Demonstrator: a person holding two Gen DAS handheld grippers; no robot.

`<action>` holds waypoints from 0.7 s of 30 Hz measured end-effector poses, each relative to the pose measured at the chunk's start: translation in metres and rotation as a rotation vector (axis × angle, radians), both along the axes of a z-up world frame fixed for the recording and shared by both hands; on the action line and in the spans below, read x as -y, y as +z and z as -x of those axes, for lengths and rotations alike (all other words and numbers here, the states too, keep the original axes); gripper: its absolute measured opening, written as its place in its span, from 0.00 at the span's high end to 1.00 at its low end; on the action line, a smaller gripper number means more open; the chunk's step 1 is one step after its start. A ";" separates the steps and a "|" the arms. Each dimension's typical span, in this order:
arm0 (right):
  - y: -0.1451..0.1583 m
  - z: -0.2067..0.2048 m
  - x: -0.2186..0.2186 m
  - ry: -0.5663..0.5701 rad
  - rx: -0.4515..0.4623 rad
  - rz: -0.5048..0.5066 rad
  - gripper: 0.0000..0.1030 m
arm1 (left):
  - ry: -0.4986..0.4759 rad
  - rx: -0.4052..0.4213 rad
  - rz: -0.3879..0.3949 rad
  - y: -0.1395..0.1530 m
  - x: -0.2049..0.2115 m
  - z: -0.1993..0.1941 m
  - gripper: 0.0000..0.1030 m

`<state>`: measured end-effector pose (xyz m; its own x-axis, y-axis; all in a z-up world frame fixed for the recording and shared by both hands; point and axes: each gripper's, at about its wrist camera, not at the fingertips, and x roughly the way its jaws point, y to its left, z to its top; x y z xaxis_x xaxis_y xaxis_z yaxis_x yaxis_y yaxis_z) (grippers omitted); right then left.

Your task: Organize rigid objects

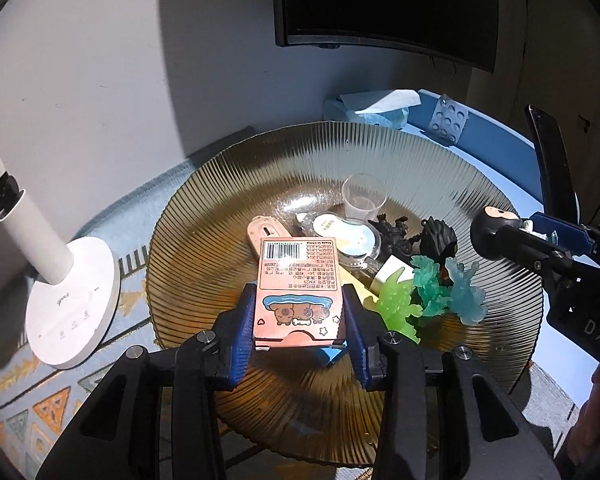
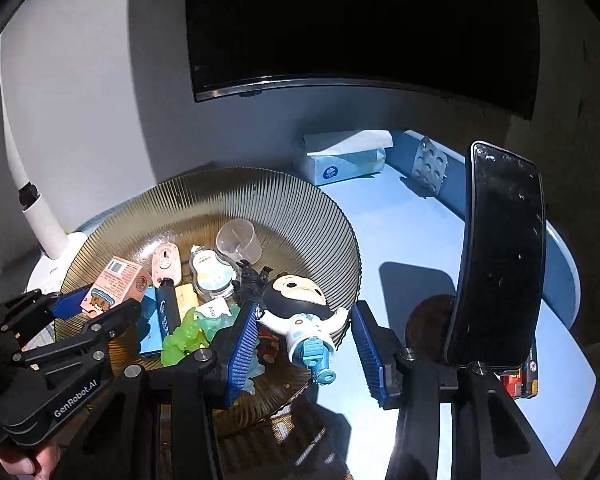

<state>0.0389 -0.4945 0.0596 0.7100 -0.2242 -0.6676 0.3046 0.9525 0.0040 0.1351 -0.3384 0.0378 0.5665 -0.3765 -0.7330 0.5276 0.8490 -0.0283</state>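
Note:
My left gripper (image 1: pixel 300 320) is shut on a pink carton (image 1: pixel 299 284) with a barcode and holds it above the ribbed amber glass plate (image 1: pixel 220 208). The carton also shows in the right wrist view (image 2: pixel 114 286). My right gripper (image 2: pixel 305 340) is open around a doll (image 2: pixel 301 312) with a black head and white body, which lies on the plate's right rim (image 2: pixel 331 224). In the left view the doll's head (image 1: pixel 495 228) shows at the right gripper's tip. The plate holds a clear cup (image 1: pixel 363 196), green figures (image 1: pixel 399 304), black figures (image 1: pixel 435 236) and a pink device (image 1: pixel 264 232).
A white desk lamp base (image 1: pixel 72 304) stands left of the plate. A tissue box (image 2: pixel 339 156) and a blister pack (image 2: pixel 429 168) lie at the back of the blue table. A black phone (image 2: pixel 499 256) stands upright on the right. A monitor hangs behind.

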 end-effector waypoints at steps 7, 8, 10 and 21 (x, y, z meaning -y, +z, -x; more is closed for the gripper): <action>0.020 0.014 -0.015 0.017 0.066 0.050 0.30 | 0.030 0.045 0.057 0.029 -0.023 0.011 0.30; 0.027 0.018 -0.021 0.020 0.077 0.076 0.30 | 0.034 0.054 0.065 0.036 -0.028 0.014 0.30; 0.036 0.023 -0.029 0.028 0.087 0.099 0.30 | 0.047 0.073 0.087 0.051 -0.042 0.023 0.30; 0.086 0.079 -0.102 0.185 0.185 0.045 0.30 | 0.222 0.164 0.211 0.123 -0.165 0.101 0.30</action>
